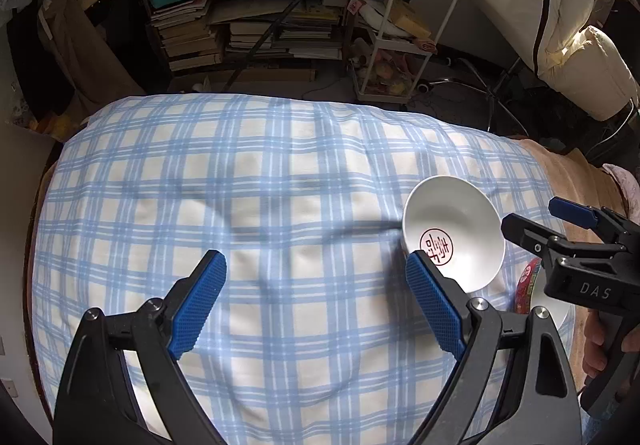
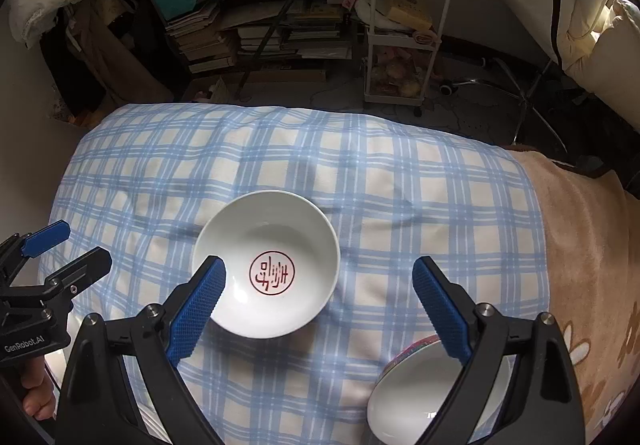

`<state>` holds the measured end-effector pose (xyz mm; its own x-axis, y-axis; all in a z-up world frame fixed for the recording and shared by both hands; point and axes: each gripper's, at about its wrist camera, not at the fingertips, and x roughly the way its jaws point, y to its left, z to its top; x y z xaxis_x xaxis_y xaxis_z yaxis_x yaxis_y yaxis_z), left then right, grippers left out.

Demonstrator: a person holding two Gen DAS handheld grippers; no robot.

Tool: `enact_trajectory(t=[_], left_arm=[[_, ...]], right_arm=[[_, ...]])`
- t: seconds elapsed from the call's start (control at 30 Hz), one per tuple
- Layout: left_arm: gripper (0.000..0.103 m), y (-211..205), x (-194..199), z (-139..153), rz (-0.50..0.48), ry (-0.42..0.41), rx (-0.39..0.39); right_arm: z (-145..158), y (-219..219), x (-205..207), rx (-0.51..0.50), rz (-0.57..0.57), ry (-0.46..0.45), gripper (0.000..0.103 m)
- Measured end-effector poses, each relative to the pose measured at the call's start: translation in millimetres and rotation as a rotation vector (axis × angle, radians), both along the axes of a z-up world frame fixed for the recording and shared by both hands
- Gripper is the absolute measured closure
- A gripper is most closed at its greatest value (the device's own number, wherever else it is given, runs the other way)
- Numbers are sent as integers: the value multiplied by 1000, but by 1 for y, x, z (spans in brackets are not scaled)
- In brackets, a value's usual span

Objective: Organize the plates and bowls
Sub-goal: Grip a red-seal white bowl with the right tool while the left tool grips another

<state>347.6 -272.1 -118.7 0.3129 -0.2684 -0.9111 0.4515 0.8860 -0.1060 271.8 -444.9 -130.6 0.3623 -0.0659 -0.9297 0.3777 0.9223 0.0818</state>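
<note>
A white bowl (image 2: 267, 265) with a red round mark inside sits on the blue plaid cloth (image 2: 360, 181); it also shows in the left wrist view (image 1: 454, 233). My right gripper (image 2: 320, 297) is open above its near right side, empty. A second bowl with a red patterned rim (image 2: 416, 393) lies under my right finger; its edge shows in the left wrist view (image 1: 526, 285). My left gripper (image 1: 316, 299) is open and empty over bare cloth, left of the white bowl. A white plate edge (image 2: 154, 421) peeks out at the bottom left, mostly hidden.
The cloth covers a soft, uneven bed with a tan blanket (image 2: 592, 245) on the right. Beyond the far edge stand a cluttered bookshelf (image 2: 260, 25), a white trolley (image 2: 404, 25) and a chair base (image 2: 520, 93).
</note>
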Motion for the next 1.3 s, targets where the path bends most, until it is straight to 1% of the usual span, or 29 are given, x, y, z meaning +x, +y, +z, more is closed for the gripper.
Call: enact_trajectory(t=[0.07,0.2,0.27,0.33,0.37,0.4,0.43,0.47,0.5,0.53,0.57,0.6,0.63,0.67,0.73,0.8,0.9,1.0,1.07,1.13,1.3], left_arm=[[13,-8,3,-8,-10,24,-16],[14,-27,8,-26,-34,57,4],[14,-36,11,-35,-45,84,11],[14,-43,11,-42,-50,108,10],[14,-47,11,-45,-55,118,10],[14,-50,12,-48,-60,126,12],[20,-54,12,-51,-67,136,16],[38,-57,11,-54,-75,147,14],[50,-60,10,-57,-85,163,11],[66,-63,9,-60,-91,175,9],[70,-65,8,-63,-92,179,4],[73,-68,7,-64,-99,176,-1],[79,-70,5,-65,-106,177,-9],[86,-71,4,-65,-110,184,-20],[93,-76,3,-69,-113,205,-31],[94,-77,2,-71,-96,191,-12],[95,-72,-3,-68,-58,198,-17],[95,-65,-13,-63,-60,185,0],[95,-57,-17,-60,-62,191,2],[95,-46,-18,-57,-49,207,-16],[95,-20,-25,-46,-31,200,-12]], right_arm=[[-9,-8,1,-1,-11,14,4],[-25,-18,2,11,-18,44,7],[-32,-22,3,21,-20,56,12],[-39,-26,3,37,-26,66,15],[-42,-28,4,46,-25,68,21],[-45,-29,4,56,-23,73,25],[-48,-30,4,64,-21,84,32],[-51,-30,6,73,-19,94,39],[-54,-30,6,83,-15,101,43],[-57,-29,6,92,-11,106,50],[-60,-28,8,97,-7,113,59],[-62,-27,7,103,0,118,64],[-63,-26,8,120,9,117,76],[-65,-25,7,142,15,114,85],[-65,-21,7,166,26,111,93],[-64,-18,6,155,23,105,93],[-58,-12,2,153,12,87,94],[-51,-6,-4,150,16,68,95],[-47,1,-9,162,18,57,95],[-45,11,-12,157,35,55,95],[-37,34,-14,178,49,47,95]])
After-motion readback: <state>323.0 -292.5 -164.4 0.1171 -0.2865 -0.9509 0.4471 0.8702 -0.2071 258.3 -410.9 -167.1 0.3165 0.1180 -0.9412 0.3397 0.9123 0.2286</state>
